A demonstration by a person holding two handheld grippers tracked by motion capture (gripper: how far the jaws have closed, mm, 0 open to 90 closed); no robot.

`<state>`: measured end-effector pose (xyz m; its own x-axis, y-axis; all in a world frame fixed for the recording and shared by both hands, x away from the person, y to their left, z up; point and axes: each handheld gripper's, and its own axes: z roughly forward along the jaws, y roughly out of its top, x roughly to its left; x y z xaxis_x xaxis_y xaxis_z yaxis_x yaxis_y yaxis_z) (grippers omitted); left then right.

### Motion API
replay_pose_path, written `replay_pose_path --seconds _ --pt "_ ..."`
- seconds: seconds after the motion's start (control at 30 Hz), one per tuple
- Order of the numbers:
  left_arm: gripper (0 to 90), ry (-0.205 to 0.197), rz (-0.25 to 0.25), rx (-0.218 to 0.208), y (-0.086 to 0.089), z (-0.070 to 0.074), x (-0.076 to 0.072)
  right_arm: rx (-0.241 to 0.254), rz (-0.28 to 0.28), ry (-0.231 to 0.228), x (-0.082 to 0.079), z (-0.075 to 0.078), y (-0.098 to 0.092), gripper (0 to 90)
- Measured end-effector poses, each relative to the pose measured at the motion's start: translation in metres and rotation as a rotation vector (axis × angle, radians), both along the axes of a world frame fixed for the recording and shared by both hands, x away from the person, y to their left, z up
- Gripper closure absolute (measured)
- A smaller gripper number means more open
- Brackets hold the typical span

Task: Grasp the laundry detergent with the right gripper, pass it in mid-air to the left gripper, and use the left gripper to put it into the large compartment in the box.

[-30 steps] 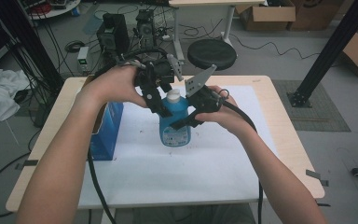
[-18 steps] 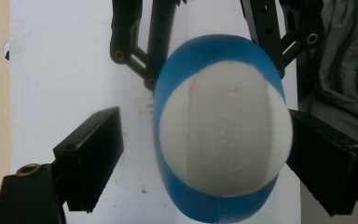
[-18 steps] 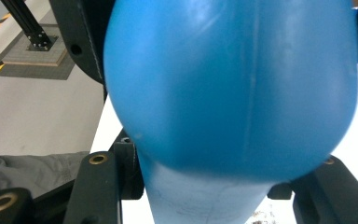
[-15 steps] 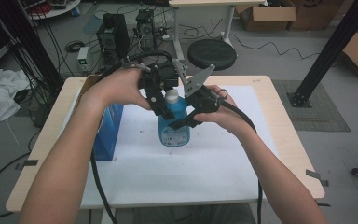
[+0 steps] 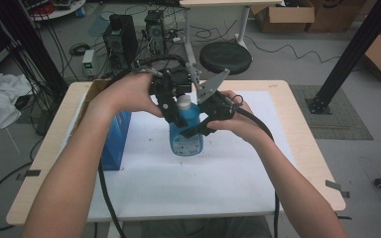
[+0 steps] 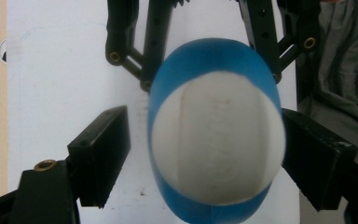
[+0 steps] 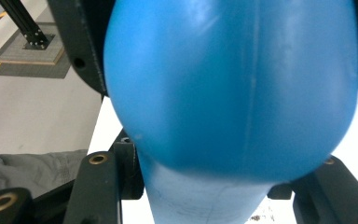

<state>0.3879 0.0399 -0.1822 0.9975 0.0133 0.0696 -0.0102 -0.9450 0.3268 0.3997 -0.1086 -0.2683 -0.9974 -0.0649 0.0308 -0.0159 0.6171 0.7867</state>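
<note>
A blue bottle (image 5: 186,141) with a white cap (image 5: 183,103) stands upright on the white mat (image 5: 238,173). My right gripper (image 5: 198,126) comes in from the right and is shut on the bottle's blue body (image 7: 233,84). My left gripper (image 5: 175,106) points down over the bottle's top. In the left gripper view the cap (image 6: 216,144) sits between its jaws, which have just been closing. The right pad (image 6: 307,154) is at the cap's side, while the left pad (image 6: 102,149) still stands a little off it. The right gripper's linkage shows beyond the bottle.
A blue box (image 5: 115,144) stands at the mat's left side, close to my left forearm. The wooden table's edge (image 5: 322,163) runs along the right. Beyond the table are a black stool (image 5: 225,57), computer cases and cables on the floor.
The left gripper's jaws have drawn closer around the white cap. Both hands and the bottle stay about where they were.
</note>
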Motion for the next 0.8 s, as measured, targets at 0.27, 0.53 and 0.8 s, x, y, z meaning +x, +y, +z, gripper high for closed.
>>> replay_pose_path --seconds 0.27,0.53,0.8 --pt "26.8 0.004 -0.004 0.007 -0.0011 -0.0002 -0.0009 -0.001 -0.001 0.002 -0.0006 -0.0007 0.0002 45.4" --pt "30.0 0.006 -0.007 0.011 -0.0020 -0.0001 -0.0026 0.000 -0.003 0.000 -0.0014 -0.0006 0.0002 45.4" --pt "32.7 -0.003 -0.012 0.016 -0.0035 0.0005 -0.0042 -0.007 -0.003 0.001 -0.0017 -0.0015 0.0004 45.4"
